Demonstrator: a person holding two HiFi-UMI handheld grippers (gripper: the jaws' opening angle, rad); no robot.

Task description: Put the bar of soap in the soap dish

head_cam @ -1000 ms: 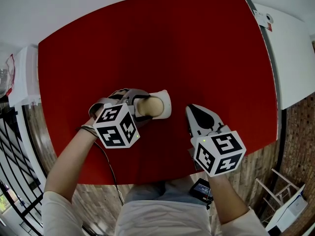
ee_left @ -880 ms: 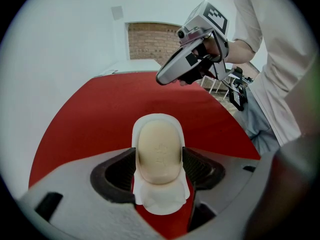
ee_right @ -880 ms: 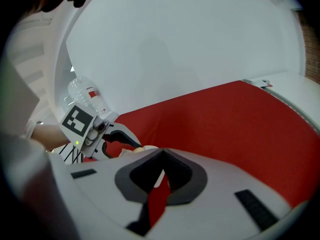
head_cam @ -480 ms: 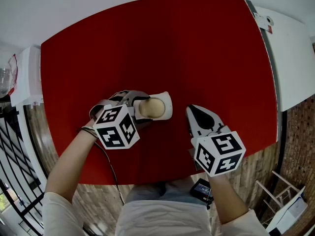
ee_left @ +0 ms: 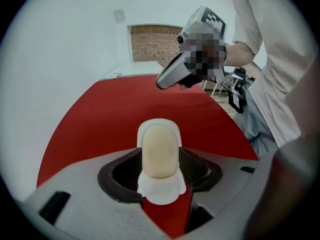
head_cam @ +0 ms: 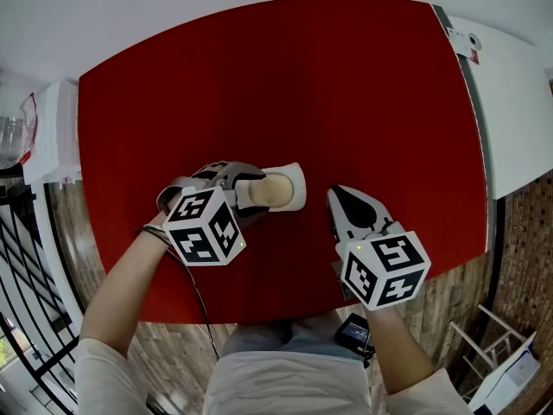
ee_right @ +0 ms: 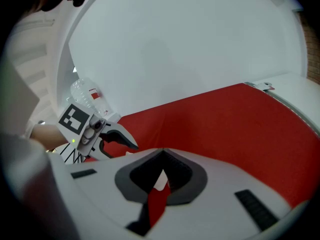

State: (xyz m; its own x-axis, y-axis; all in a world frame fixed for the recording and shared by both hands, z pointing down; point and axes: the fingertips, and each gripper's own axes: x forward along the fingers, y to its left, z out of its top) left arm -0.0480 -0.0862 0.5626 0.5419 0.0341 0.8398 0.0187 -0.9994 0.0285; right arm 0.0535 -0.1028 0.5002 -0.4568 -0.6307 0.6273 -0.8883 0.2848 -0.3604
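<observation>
Bar of soap (head_cam: 271, 188) laid in soap dish (head_cam: 298, 199), lower centre of head view, on red surface (head_cam: 285, 76). Left gripper (head_cam: 257, 190) fingers spread either side of soap, just narrowed slightly, no pinch seen. Right gripper (head_cam: 339, 195) fingers pressed together, empty. Placement judged done; clean withdrawal called for, dish left unmoved.

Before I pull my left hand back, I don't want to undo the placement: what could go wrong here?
1. The left tongs have just been closing with the soap between them, close against its sides; backing away now might drag it out of the soap dish.
2. The dish only rests on the red table, so a jaw catching its rim could slide it.
</observation>
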